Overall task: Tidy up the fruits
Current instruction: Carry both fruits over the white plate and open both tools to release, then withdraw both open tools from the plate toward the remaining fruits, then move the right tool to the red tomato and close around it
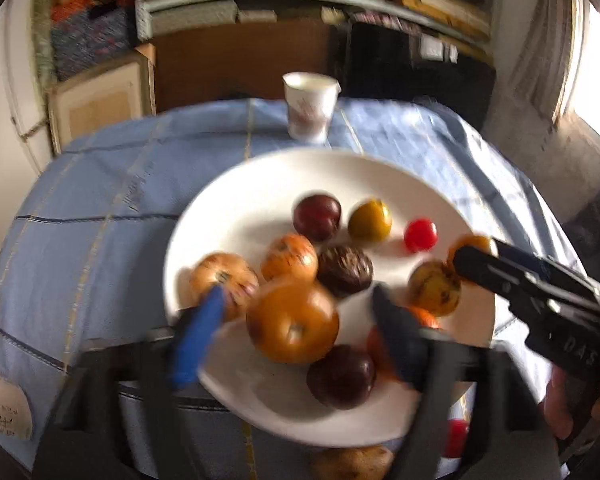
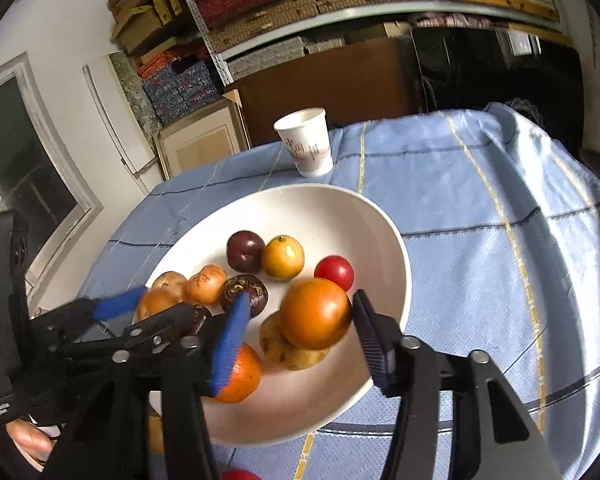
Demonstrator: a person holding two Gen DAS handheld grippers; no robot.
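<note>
The fruits sit gathered in the white plate [image 2: 396, 240] near the middle of the table, on the blue checked tablecloth [image 2: 480, 200]: a dark plum [image 2: 244, 251] beside a yellow-green citrus [image 2: 283, 257], a small red tomato [image 2: 334, 272] just to their right, a wrinkled dark passion fruit [image 2: 247, 290], pale orange persimmons [image 2: 208, 284] on the left side, a bright orange [image 2: 240, 374] at the near rim, and a speckled yellow fruit [image 2: 288, 350] under the large orange fruit [image 2: 315, 313]. That large orange fruit lies between the fingers of the right gripper [image 2: 296, 338], whose jaws stand apart on either side of it; whether the pads touch its skin cannot be told, and it looks released or about to be taken rather than squeezed. The left gripper [image 1: 300, 300] hovers over the near part of the plate with its fingers spread wide around another big orange fruit [image 1: 293, 320], gripping nothing (this view is blurred, so fine contact is unclear). Most of the gathering looks done, judging by the full plate. What seems left lies off the plate at its near edge: a red fruit [image 1: 456, 436] and a brownish one [image 1: 352, 462] on the cloth. A paper cup [image 2: 306, 142] stands well beyond the plate, untouched.
</note>
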